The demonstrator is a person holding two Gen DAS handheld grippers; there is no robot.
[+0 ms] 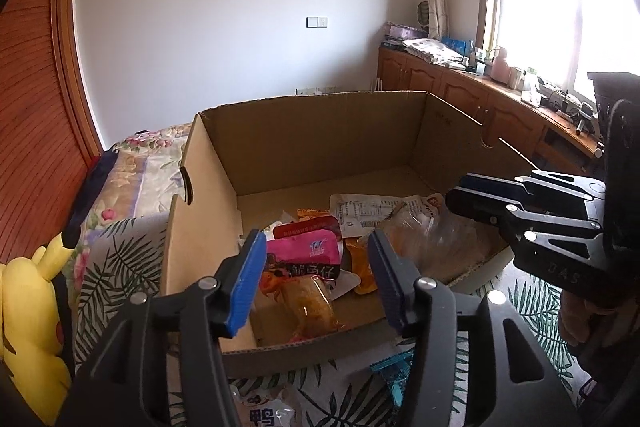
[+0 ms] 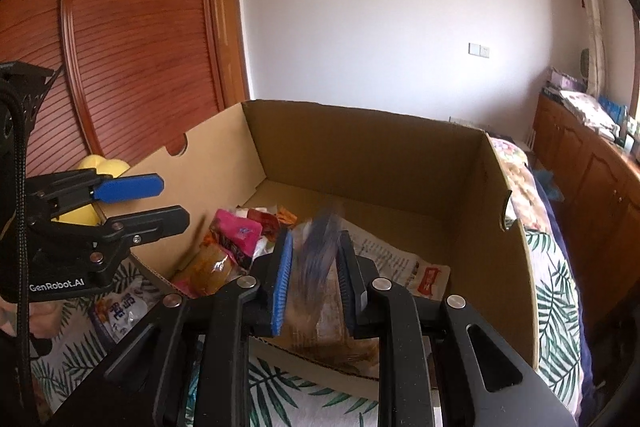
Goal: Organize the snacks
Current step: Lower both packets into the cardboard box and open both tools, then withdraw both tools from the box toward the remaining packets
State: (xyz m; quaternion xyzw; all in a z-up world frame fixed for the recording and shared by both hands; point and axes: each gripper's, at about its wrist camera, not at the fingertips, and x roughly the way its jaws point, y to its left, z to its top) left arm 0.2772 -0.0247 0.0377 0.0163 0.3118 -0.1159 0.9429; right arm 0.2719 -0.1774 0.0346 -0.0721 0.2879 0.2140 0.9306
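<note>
An open cardboard box [image 1: 312,131] stands on a bed and holds several snack packets, among them a pink one [image 1: 304,251] and an orange one [image 1: 316,303]. My left gripper [image 1: 316,283] is open and empty over the box's near edge. My right gripper [image 2: 316,267] is over the box and holds a clear bread bag [image 2: 320,299] between its fingers; the bag is blurred by motion. It also shows in the left wrist view [image 1: 424,231], with the right gripper [image 1: 472,199] above it. A white printed packet [image 2: 400,259] lies flat in the box.
Loose snack packets lie on the leaf-print bedcover in front of the box: a white one [image 1: 260,411] and a blue one [image 1: 396,375]. A yellow plush toy [image 1: 32,327] sits at the left. A wooden wardrobe [image 2: 132,39] stands behind, a wooden sideboard [image 1: 480,95] under the window.
</note>
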